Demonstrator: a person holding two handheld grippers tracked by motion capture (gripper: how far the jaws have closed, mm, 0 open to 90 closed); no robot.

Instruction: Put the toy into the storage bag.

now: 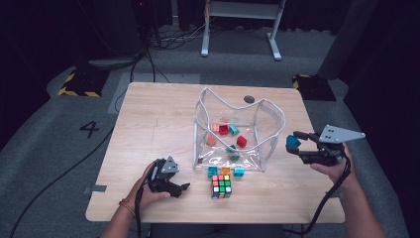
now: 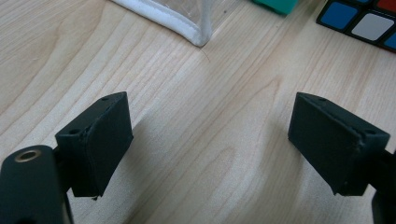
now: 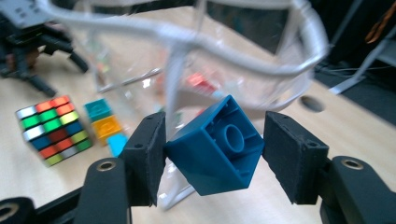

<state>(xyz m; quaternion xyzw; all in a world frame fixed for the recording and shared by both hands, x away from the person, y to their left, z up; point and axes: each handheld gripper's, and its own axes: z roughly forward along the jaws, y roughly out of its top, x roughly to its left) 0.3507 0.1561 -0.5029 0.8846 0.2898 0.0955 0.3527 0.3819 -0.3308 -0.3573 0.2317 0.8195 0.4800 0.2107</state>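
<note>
Blue block (image 3: 215, 145) sits clamped cornerwise between the right tongs (image 3: 215, 154), raised beside the clear pouch (image 1: 270, 144) ahead of them, likely for dropping in. The left tongs (image 2: 208, 144) rest apart on the counter (image 2: 196, 116), empty.

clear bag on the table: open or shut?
Open. The clear bag's white-trimmed rim gapes wide at the top, with small coloured blocks visible inside on its bottom. The right gripper view looks past the rim into it.
</note>
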